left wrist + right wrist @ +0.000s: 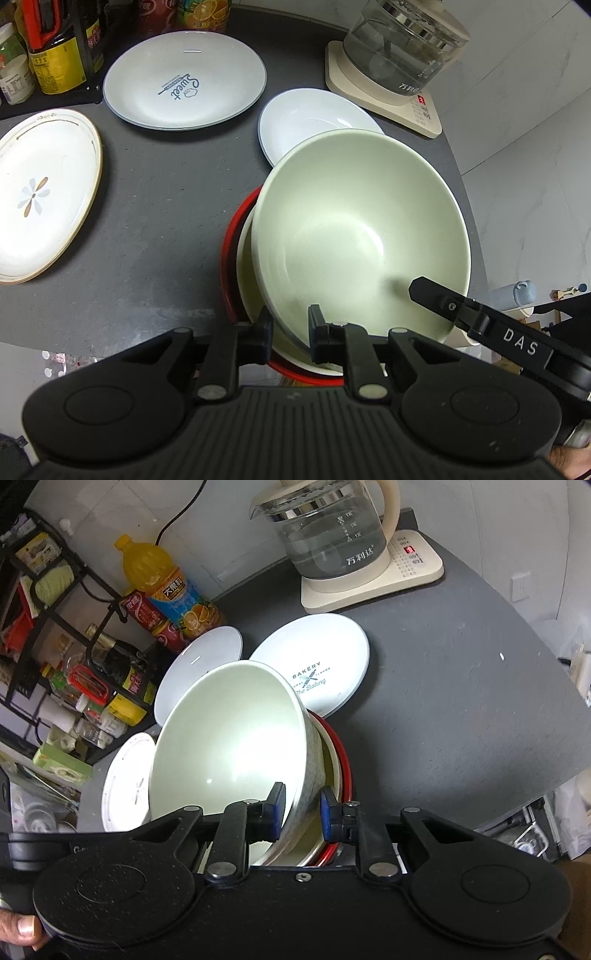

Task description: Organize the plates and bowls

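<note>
Both grippers on the green bowl (354, 236)

Left gripper (291, 332) and right gripper (303, 812) jaws each straddle its tilted rim — whether pinching, cannot tell — lower centre.

From my left wrist view, the tilted bowl (362, 236) sits inside a stack of wider dishes (240, 280) near the counter's (155, 221) front edge. Behind it lies a small plate (303, 118), with the kettle (399, 48) on its base farther back right. The lettered plate (184, 79) lies back left, the flower plate (40, 195) far left, bottles (55, 48) behind them.
</note>
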Demonstrator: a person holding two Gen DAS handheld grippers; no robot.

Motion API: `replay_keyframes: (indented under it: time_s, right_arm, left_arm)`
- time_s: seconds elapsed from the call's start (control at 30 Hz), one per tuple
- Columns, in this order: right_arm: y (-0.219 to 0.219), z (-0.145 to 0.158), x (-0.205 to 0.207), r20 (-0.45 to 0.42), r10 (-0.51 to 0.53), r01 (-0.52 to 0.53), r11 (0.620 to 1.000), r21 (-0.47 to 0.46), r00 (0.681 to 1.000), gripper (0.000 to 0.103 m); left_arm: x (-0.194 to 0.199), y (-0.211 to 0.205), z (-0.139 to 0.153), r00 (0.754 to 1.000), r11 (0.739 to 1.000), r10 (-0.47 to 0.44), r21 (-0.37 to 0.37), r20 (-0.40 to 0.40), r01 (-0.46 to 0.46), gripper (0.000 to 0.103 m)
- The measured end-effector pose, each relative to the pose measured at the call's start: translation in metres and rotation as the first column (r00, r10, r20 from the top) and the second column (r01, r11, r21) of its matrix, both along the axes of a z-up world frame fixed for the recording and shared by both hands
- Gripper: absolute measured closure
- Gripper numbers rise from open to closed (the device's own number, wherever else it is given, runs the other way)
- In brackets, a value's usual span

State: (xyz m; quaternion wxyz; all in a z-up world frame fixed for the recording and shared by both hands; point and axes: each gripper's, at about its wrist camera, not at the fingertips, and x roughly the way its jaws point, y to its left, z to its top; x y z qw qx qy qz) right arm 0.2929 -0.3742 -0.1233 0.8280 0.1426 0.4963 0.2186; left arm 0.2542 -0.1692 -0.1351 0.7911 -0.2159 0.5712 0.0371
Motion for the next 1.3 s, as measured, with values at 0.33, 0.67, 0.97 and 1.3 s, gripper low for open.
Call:
replay_keyframes:
  time_s: [0.33,0.67,0.97,1.3]
  right_arm:
    - [-0.008,-0.006,0.006,-0.068,-0.056,0.063,0.992,0.107,0.996,0.087]
    - [-0.008,-0.008,0.004,-0.075,-0.079,0.087,0.990,0.111,0.994,0.087]
    - [-0.005,-0.009,0.005,-0.039,-0.074,0.076,0.996,0.046,0.996,0.088]
    - [-0.003,0.005,0.006,0.042,-0.033,0.035,0.998,-0.052,0.999,0.083]
  left_arm:
    - [-0.002,-0.001,0.005,1.000,1.000,-0.004,0.022,-0.006,0.004,0.085]
    - [-0.002,-0.010,0.001,0.997,0.993,-0.067,0.097,-0.033,0.069,0.083]
    - [0.000,-0.001,-0.005,0.999,0.990,-0.039,0.134,-0.036,0.043,0.080]
    - [0.001,0.005,-0.006,1.000,0.994,-0.011,0.112,-0.026,0.014,0.078]
